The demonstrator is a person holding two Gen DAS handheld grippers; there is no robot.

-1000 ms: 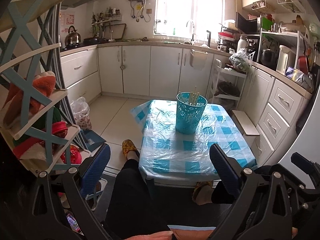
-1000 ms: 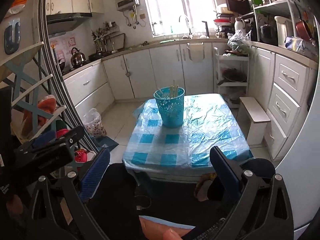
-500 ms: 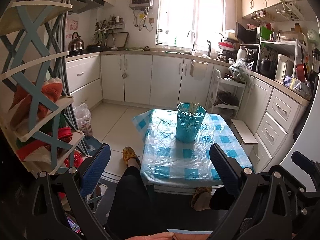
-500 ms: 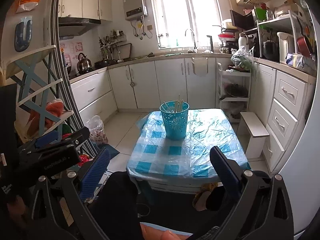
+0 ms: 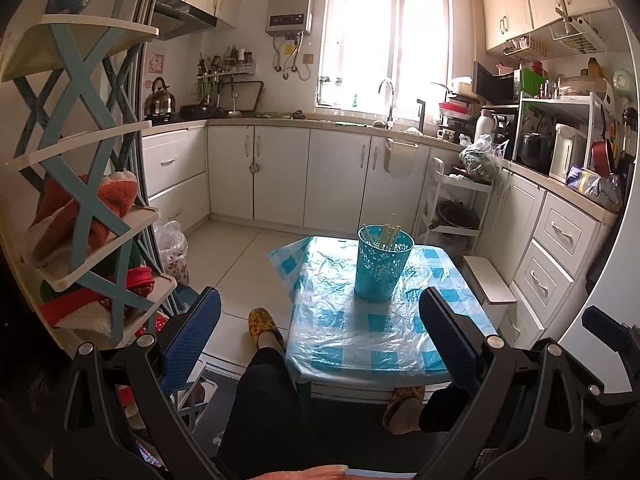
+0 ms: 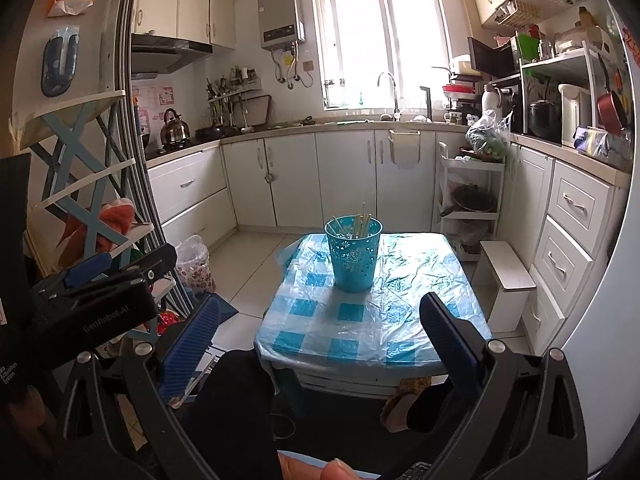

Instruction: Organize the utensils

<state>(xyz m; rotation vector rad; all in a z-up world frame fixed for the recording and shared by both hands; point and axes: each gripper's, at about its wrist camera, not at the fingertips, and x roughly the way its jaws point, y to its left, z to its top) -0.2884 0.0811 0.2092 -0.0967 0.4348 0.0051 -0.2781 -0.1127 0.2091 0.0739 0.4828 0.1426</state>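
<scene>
Utensil holder: a turquoise perforated cup [image 5: 384, 266] stands upright on the far half of the low table, pale chopsticks [image 5: 389, 234] poking above its rim; seen again from the right wrist [image 6: 353, 254].
Table: a low table [image 5: 332, 354] draped in blue-and-white check cloth under clear plastic, in the middle of a white-cabineted kitchen.
Left gripper: the left gripper [image 5: 316, 336] hangs well short of the table, blue-padded fingers [image 5: 192, 336] spread wide with nothing between them.
Right gripper: the right gripper [image 6: 318, 340] is likewise spread wide and empty, held back from the table edge, the left tool's black body visible beside it.
Person: seated at the near end, dark-trousered legs [image 5: 260, 408] stretched toward the table, patterned slippers [image 5: 260, 322] on the tiled floor.
Surroundings: a shelf rack [image 5: 84, 216] with blue cross-braces stands at left; a white step stool [image 6: 508, 270] sits just beside the table at right; sink and window line the back wall.
</scene>
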